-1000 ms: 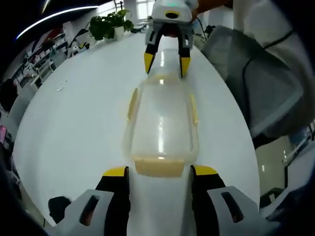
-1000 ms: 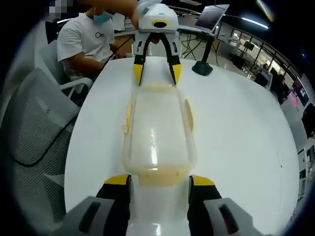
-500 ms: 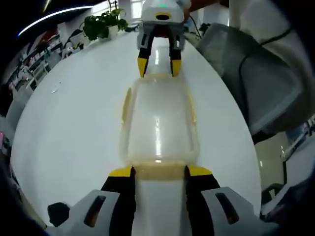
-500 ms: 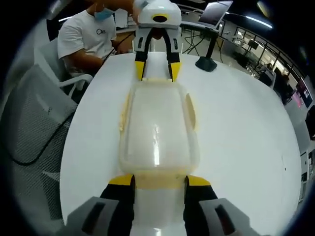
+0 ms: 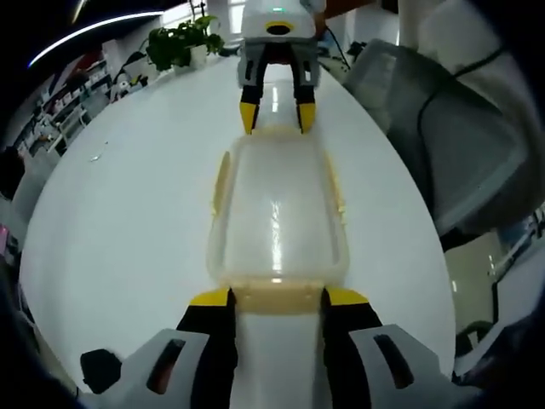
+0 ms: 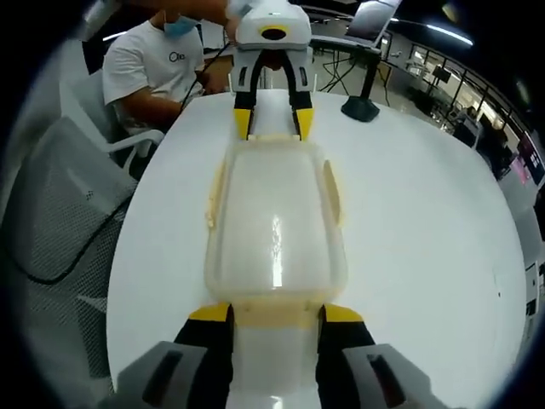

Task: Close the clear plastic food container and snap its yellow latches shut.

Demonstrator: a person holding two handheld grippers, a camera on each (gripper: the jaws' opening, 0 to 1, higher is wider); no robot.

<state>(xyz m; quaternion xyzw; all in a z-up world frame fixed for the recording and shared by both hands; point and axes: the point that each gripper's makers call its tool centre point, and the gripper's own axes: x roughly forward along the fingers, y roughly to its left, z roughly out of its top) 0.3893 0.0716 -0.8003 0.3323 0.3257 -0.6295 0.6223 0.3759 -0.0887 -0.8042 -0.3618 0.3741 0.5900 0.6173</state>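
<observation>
A clear plastic container (image 5: 277, 213) with its lid on lies lengthwise on the white table (image 5: 128, 221). Pale yellow latches (image 5: 220, 183) run along its long sides and ends. My left gripper (image 5: 277, 298) has its yellow-tipped jaws drawn in against the two ends of the near end latch (image 5: 277, 296). At the far end my right gripper (image 5: 274, 119) holds the opposite latch the same way. In the right gripper view the container (image 6: 274, 221) shows from the other end: my right gripper (image 6: 276, 313) pinches the near end latch (image 6: 276, 308), and the left gripper (image 6: 272, 125) is at the far end.
A grey mesh chair (image 5: 434, 145) stands beside the table and a potted plant (image 5: 183, 47) at its far edge. In the right gripper view a seated person (image 6: 153, 68), another mesh chair (image 6: 60, 196) and a laptop on a stand (image 6: 362, 51) border the table.
Both grippers have moved in toward the container's ends and their jaws have narrowed onto the end latches. In the last half second almost nothing has shifted.
</observation>
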